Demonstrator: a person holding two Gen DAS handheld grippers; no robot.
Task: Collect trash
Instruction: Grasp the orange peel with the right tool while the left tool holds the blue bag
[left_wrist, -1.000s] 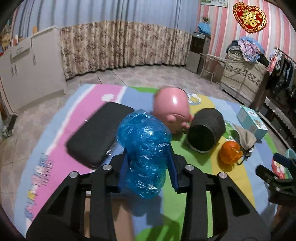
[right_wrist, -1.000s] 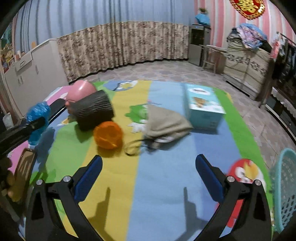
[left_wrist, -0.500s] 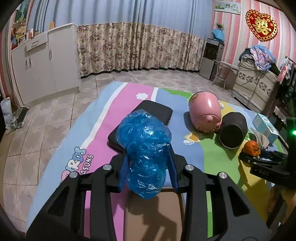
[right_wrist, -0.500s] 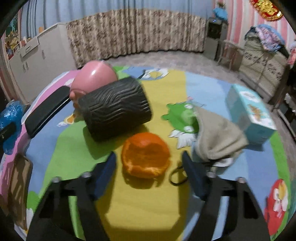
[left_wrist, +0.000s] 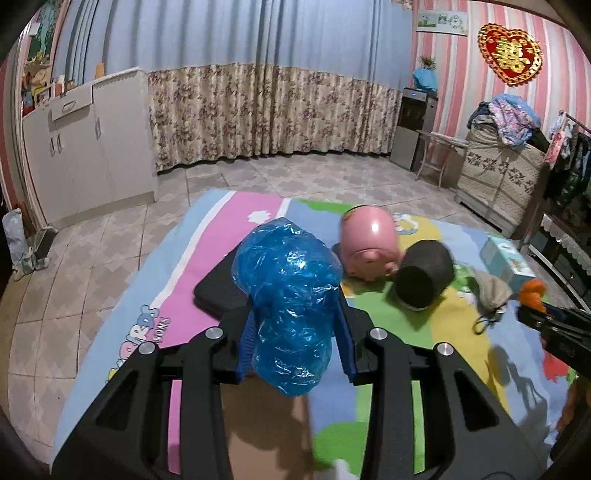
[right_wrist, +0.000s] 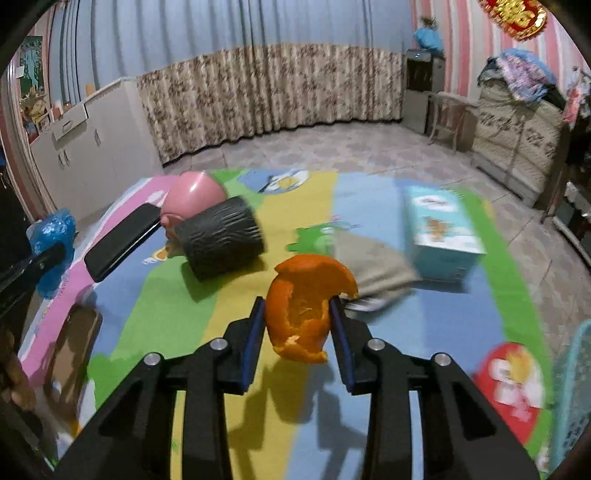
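1. The left claw (left_wrist: 293, 345) is clamped on a crumpled blue plastic bag (left_wrist: 288, 314), its blue pads pressed into both flanks. The bundle's long axis runs along the fingers, bulging well past the tips, so the squeeze across its narrow waist likely keeps the slippery film from sliding out.

2. The right claw (right_wrist: 297, 334) is closed on an orange peel (right_wrist: 304, 306), held clear above the play mat (right_wrist: 236, 332). The peel stands roughly upright, its pale torn inside facing the camera and its curved rim arching over the right pad; gripping across the cup looks like the firmest hold on such a shell.

3. Both pieces of trash are off the mat, so the pickups look done and carrying to a bin would be next. A teal basket (right_wrist: 574, 387) at the right edge may be the target, though I cannot tell.

4. Left lying on the mat: a pink piggy bank (left_wrist: 369, 243), a dark ribbed cylinder (right_wrist: 219, 238), a tissue box (right_wrist: 439, 240), a grey cloth pouch (right_wrist: 373, 269) and a black flat case (right_wrist: 122, 242).
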